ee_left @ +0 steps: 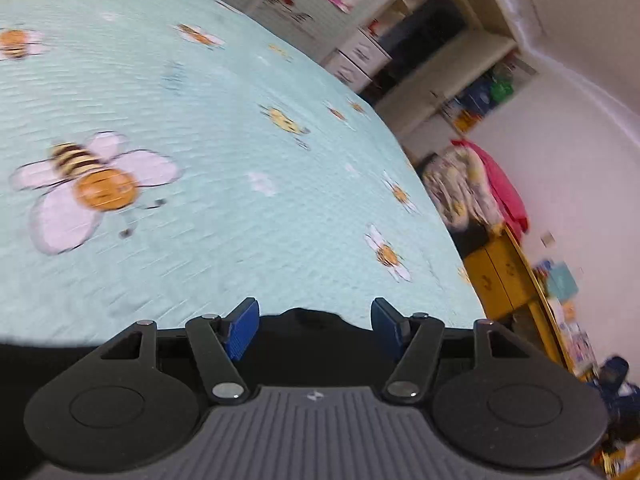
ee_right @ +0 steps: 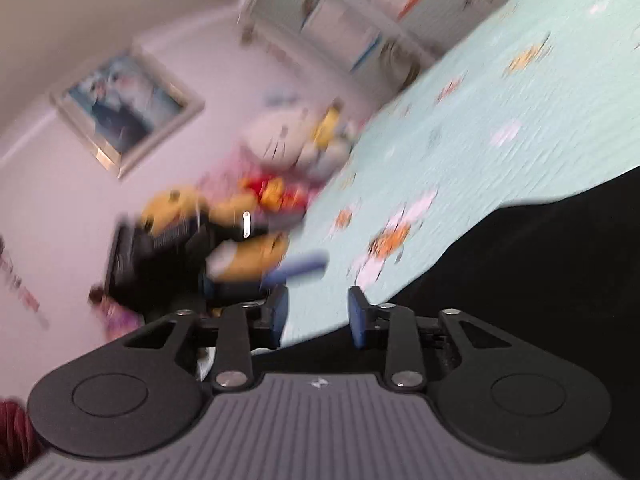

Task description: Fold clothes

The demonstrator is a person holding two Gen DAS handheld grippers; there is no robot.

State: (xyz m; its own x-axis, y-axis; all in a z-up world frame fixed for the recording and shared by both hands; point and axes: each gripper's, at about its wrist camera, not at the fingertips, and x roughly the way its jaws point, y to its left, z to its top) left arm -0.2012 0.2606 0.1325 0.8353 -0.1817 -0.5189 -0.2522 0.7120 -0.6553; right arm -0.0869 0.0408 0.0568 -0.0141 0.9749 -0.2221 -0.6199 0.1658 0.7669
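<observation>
Two grippers, both over a bed. Near end: black garment [ee_left: 304, 328] lying on mint bedspread [ee_left: 240, 220], its edge just below left gripper [ee_left: 315, 328] fingertips; same black garment [ee_right: 540, 272] filling lower right of right wrist view, spread flat on bedspread [ee_right: 480, 128]. Bedspread quilted, printed with bees and white flowers, big bee [ee_left: 92, 184] at left. Beyond bed edge on left view: yellow cabinet [ee_left: 500, 276], pink cloth [ee_left: 504, 188] piled on top, white drawers [ee_left: 358, 60], shelves farther back, pale wall. Right view heavily blurred: stuffed toys [ee_right: 256, 200] heaped at bed's far side, framed picture [ee_right: 124, 112] on wall, white cupboards behind.

Left gripper jaws apart, wide gap, blue pads [ee_left: 244, 328] clear of cloth, nothing between them, nothing held. Right gripper [ee_right: 318, 314] jaws parted, narrower gap, only bedspread and garment edge seen through gap, nothing pinched; contact with garment impossible to tell under blur.
</observation>
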